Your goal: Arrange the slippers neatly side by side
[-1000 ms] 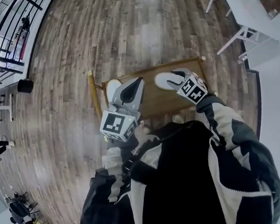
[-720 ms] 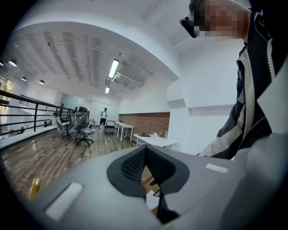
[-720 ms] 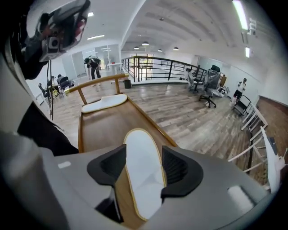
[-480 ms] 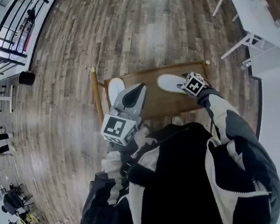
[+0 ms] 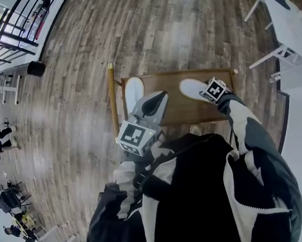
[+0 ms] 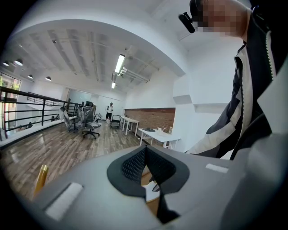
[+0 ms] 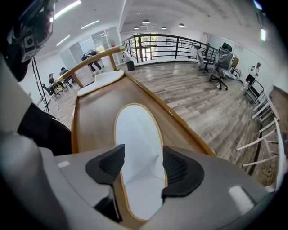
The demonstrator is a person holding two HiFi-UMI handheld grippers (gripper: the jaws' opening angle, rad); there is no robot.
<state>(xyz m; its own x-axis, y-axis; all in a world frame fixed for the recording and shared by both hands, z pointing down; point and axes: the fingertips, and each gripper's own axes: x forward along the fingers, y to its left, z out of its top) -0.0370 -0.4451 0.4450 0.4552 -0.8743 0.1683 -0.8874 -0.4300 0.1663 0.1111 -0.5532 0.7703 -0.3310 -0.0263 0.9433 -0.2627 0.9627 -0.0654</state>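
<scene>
1 white slipper (image 7: 137, 148) is lying flat at the right end of the wooden worktop (image 7: 90, 117), directly under the right gripper (image 7: 140, 164). Its long axis is running straight away from that gripper, along the worktop toward the 2nd slipper (image 7: 101, 82). That one is sitting at the far left end, well apart and turned roughly crosswise to the 1st.

The right gripper is pointing steeply down. Its jaws have just been opening and are standing wide, straddling the slipper's width near 1 end. The pads are not pressing on it, so the gripper is holding nothing. The right arm is reaching out over the worktop's right end and is clearly the nearer one for this slipper.

The left gripper (image 5: 157, 100) is hovering about level above the worktop, just beside the 2nd slipper, its jaws closed together on nothing.

By my reading, the coming move is calling for a pinch across the slipper's width, then carrying it left and turning it parallel to its mate.
</scene>
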